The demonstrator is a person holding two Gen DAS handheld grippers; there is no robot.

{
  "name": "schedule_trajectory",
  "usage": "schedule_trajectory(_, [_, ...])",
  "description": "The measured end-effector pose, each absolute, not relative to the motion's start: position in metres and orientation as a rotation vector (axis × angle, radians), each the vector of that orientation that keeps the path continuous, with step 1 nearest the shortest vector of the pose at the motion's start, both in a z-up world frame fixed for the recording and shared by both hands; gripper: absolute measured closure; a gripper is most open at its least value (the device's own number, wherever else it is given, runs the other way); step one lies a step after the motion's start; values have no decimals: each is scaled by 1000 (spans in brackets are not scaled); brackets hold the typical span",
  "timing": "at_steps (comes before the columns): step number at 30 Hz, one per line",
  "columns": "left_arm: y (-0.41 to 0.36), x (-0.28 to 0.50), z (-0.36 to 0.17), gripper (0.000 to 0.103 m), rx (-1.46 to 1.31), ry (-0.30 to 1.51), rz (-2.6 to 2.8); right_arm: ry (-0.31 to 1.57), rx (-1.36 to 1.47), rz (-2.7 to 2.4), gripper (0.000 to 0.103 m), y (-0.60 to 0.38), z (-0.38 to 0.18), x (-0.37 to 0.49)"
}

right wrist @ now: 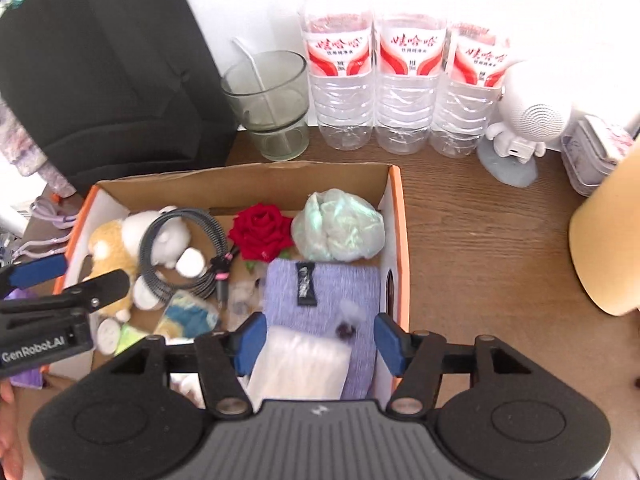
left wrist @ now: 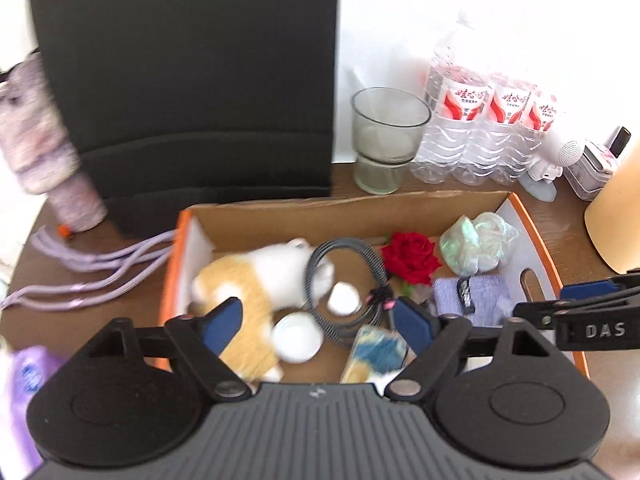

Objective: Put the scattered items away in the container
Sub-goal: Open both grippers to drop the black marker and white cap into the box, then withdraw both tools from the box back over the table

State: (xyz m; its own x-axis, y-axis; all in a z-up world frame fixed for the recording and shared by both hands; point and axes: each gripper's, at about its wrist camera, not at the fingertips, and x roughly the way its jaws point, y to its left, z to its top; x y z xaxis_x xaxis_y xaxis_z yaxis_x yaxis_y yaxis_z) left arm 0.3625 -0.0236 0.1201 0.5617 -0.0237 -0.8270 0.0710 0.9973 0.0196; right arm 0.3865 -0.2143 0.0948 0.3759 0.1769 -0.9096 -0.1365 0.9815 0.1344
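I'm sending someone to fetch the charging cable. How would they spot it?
Look in the orange-edged cardboard box on the wooden table. The cable lies coiled over the plush toy, left of the red rose: the only dark, braided loop there.

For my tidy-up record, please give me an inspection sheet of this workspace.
Surface: brown wooden table.
Job's things: orange-edged cardboard box holds plush toy, red fabric rose, purple cloth, clear plastic packet.
Clutter: grey glass, three water bottles, white robot figure.
Grippers: left gripper and right gripper open, nothing held.
Cables: coiled grey cable in box; lilac cords outside.
Surroundings: black panel, white wall.
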Motion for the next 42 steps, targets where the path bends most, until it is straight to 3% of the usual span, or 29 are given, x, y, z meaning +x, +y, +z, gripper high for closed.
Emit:
schedule_trajectory(6, [-13, 332, 135, 7, 49, 994, -9, 1159, -7, 206, 41, -199, 111, 357])
schedule_trajectory(13, [-9, 311, 135, 5, 34, 1040, 55, 1135, -15, 194, 38, -188, 114, 335])
schedule_trajectory(15, [-8, 292, 137, 2, 34, 941, 77, 1033, -4, 208, 22, -186, 114, 317])
schedule_trajectory(17, [-8, 269, 139, 0, 50, 802, 70, 883, -29, 229, 13, -181, 111, 293])
schedule_trajectory(23, [-7, 205, 123, 0, 72, 439, 46, 539, -44, 189, 12, -179, 93, 240])
schedule_trajectory(32, [-7, 144, 112, 0, 14, 314, 2, 337, -33, 175, 6, -189, 92, 175])
schedule_trajectory(35, [-10, 97, 103, 0, 26, 309, -1, 306, -46, 205, 0, -197, 88, 126])
schedule_trajectory(42, [-15, -31, 67, 0, 29, 361, -79, 329, 25, 225, 0, -231, 52, -20])
